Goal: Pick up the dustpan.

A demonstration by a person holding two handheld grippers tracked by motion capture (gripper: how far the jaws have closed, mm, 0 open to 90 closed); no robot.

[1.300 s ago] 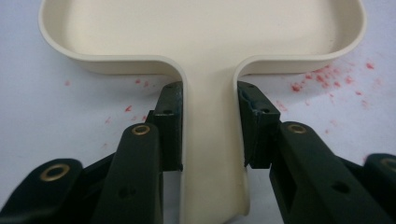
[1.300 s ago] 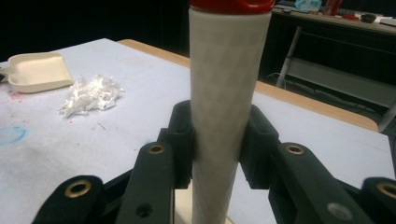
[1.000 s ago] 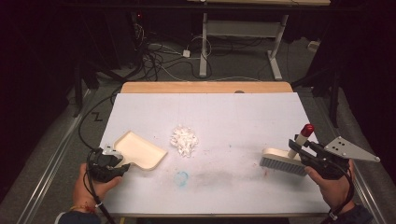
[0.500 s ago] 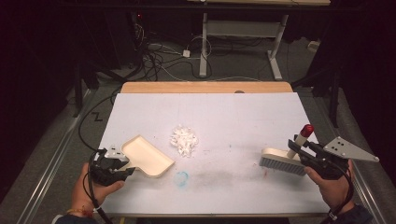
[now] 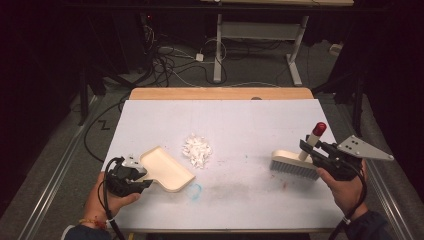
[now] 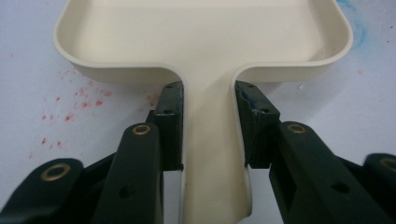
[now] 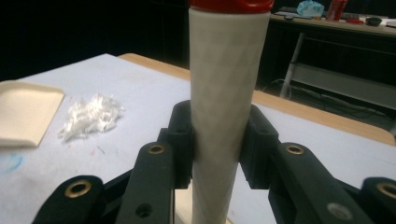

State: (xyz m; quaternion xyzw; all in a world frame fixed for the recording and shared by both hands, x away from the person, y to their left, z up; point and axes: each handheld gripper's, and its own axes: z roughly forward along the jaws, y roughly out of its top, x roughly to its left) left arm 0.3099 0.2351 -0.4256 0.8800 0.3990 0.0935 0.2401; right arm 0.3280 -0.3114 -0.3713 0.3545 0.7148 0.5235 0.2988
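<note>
Left hand-held gripper (image 5: 141, 176) clenched on dustpan (image 5: 167, 168) handle, pan flat on counter (image 5: 250, 125) at 8 o'clock. Right hand-held gripper (image 5: 309, 148) clenched on brush (image 5: 295, 163) handle, 3 o'clock. White shreds (image 5: 197, 150) near centre, just beside pan.

Smooth cream plastic dustpan (image 6: 210, 42) — dimpled matt brush handle (image 7: 229, 93).

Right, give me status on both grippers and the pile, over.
Left gripper shut on dustpan handle. Right gripper shut on brush handle, brush upright. White scraps piled between pan and brush, untouched. Nothing in the way.
</note>
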